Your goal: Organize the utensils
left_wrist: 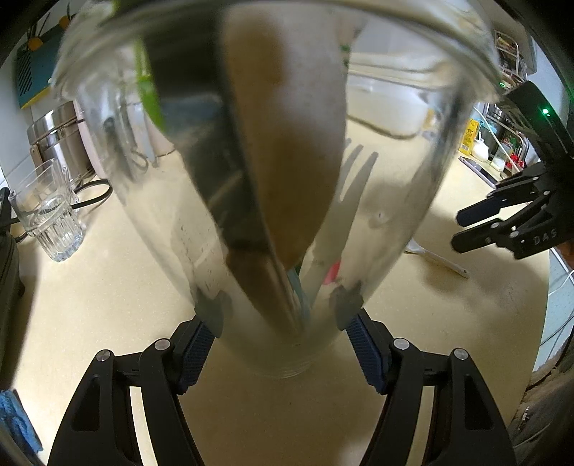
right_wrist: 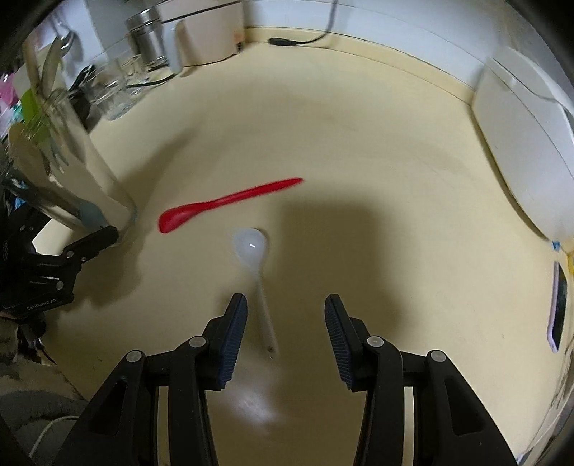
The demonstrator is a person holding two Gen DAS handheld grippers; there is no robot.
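1. Left gripper clamped on glass jar, jar tilted on counter, utensils inside.
2. Right gripper released, jaws apart over white spoon handle.
3. Red spoon just beyond, beside jar.

An empty ribbed tumbler stands beside a steel canister.

Cream tabletop, speckled. Mid-surface: one red spoon lying flat; one translucent white spoon just beside it. Back edge, left corner: ribbed drinking glass, steel canister, black cable. Right edge: white container, phone.
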